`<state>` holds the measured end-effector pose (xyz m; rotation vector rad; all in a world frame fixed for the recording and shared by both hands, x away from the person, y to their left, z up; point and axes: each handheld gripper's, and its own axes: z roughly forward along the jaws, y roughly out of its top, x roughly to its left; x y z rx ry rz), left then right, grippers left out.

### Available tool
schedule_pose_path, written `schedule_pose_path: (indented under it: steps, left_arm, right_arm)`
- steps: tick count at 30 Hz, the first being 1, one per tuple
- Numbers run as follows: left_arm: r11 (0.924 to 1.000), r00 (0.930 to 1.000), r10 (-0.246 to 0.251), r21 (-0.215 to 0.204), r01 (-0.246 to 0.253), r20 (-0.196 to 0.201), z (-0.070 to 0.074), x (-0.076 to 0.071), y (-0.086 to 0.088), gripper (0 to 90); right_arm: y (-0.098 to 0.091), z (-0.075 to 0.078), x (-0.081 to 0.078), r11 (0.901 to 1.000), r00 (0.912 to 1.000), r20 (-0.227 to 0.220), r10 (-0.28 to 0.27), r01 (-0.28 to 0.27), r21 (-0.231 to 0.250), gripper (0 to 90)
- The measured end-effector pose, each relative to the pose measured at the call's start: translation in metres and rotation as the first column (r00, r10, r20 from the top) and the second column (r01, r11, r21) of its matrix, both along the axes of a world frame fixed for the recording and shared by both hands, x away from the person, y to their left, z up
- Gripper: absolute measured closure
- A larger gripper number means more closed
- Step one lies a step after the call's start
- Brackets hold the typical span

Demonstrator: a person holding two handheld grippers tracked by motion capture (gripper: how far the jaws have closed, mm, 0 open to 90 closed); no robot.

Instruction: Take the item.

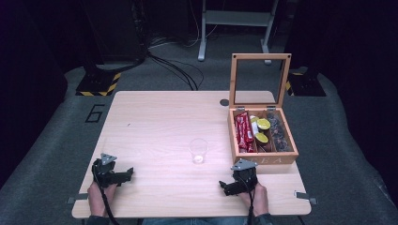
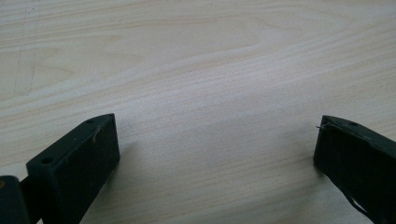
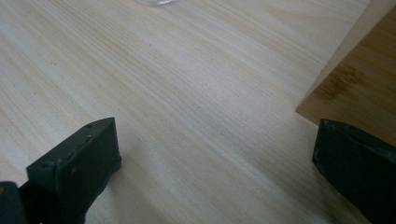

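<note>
The table is pale wood with a fine straight grain and a smooth, matt finish. At about four o'clock from its middle stands a box of warmer, honey-toned wood, its raised lid a wooden frame around a clear pane. Red packets inside it look glossy. Near the table's centre a cup is clear, thin plastic. The left gripper and right gripper have matt black plastic jaws, lightly scuffed
</note>
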<state>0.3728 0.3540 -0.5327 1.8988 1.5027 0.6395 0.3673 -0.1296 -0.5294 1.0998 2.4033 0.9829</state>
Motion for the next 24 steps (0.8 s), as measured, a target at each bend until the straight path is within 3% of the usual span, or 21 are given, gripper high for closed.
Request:
schedule_pose_path:
  steps: [16,24]
  left_arm:
    - [1.0000,1.0000,-0.006,-0.005,0.006,-0.006,0.0003,-0.0002,-0.0012,0.3]
    - [1.0000,1.0000,-0.006,-0.005,0.006,-0.006,0.0003,-0.0002,-0.0012,0.3]
  right_arm:
    - [-0.0001,0.0006,-0.0008,0.9999,0.9999,0.006,0.014,-0.014,-0.001,2.0]
    - [-0.0043,0.0030,-0.0029,0.9985,0.9998,-0.003,0.019,-0.019,0.051,2.3]
